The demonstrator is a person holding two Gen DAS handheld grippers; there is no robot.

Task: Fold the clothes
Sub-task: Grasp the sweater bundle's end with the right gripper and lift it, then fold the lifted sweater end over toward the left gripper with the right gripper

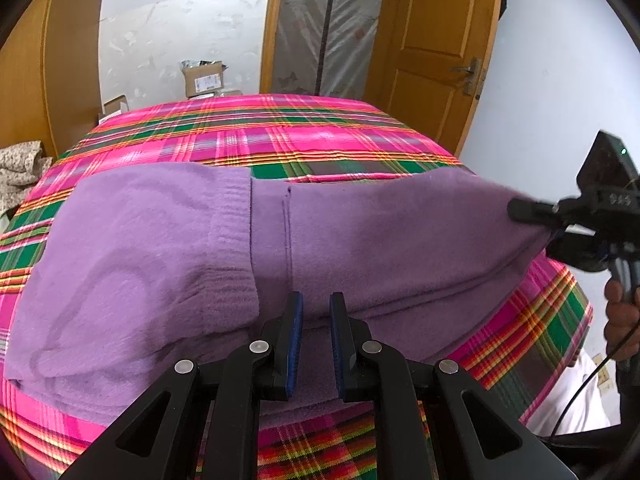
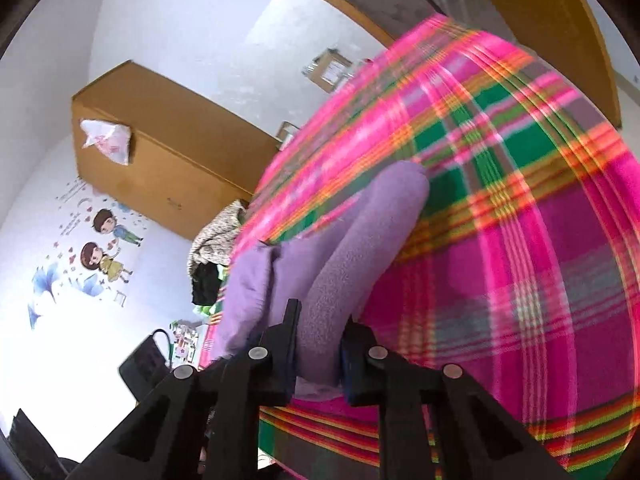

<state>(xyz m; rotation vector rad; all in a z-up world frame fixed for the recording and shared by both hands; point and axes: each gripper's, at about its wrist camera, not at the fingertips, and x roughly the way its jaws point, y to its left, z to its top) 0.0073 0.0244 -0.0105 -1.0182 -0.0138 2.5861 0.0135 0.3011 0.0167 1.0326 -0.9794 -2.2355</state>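
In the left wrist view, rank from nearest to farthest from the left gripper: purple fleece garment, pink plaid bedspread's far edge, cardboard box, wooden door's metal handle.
1. Purple fleece garment, between the left gripper fingers.
2. Pink plaid bedspread, far edge beyond the garment.
3 and 4. Cardboard box, behind the bed on the left, and metal door handle, upper right: too close to call.

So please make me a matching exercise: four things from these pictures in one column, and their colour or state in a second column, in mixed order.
Things:
1. garment
2. bed cover
3. door
4. right gripper

Descriptions:
a. brown wood, with a metal handle
b. shut on a fold of cloth
c. plain purple, lying spread out
d. pink and green checks

Pairs: 1-c, 2-d, 3-a, 4-b
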